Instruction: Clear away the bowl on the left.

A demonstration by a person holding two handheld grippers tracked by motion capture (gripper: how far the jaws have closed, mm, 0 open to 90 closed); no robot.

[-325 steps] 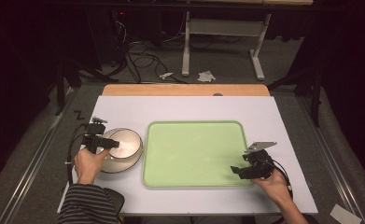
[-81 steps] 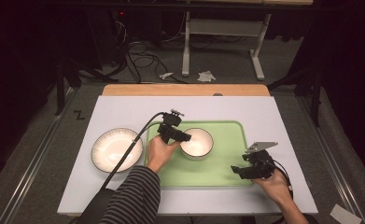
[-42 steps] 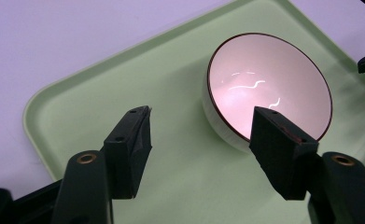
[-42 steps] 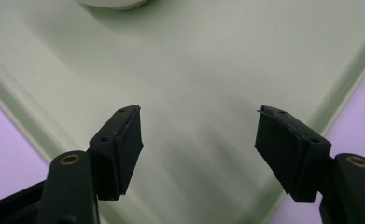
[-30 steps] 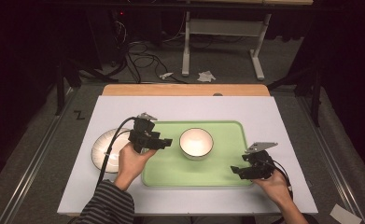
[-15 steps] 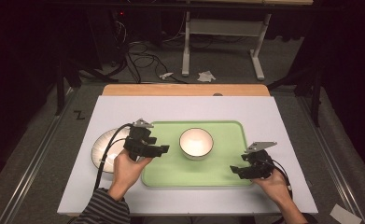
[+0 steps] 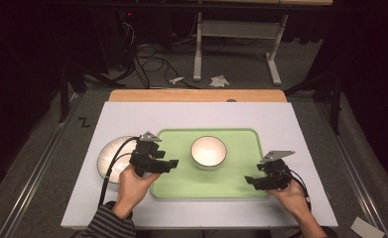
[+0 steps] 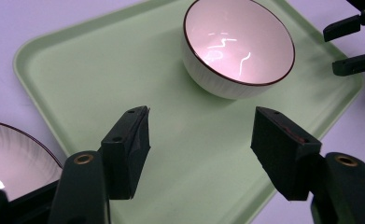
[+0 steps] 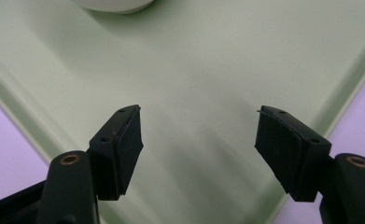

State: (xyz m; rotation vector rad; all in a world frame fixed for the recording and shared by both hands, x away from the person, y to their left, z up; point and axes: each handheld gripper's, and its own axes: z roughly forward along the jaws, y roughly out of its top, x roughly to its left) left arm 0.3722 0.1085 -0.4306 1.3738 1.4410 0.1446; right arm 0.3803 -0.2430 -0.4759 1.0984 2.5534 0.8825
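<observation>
Both of my tools have their jaws wide apart and hold nothing. My left tool [image 7: 170, 163] hangs over the left edge of the green tray [image 7: 236, 186], between the two bowls. One white bowl [image 7: 209, 151] with a dark rim sits upright near the middle of that tray. I see it up close in the left gripper view [image 8: 238, 46]. Another bowl [image 7: 109, 158] sits on the white table [image 7: 291, 124], just beside the tray, partly hidden under my left hand. My right tool [image 7: 251, 181] rests over the tray's near right corner, well apart from the bowl on the tray.
</observation>
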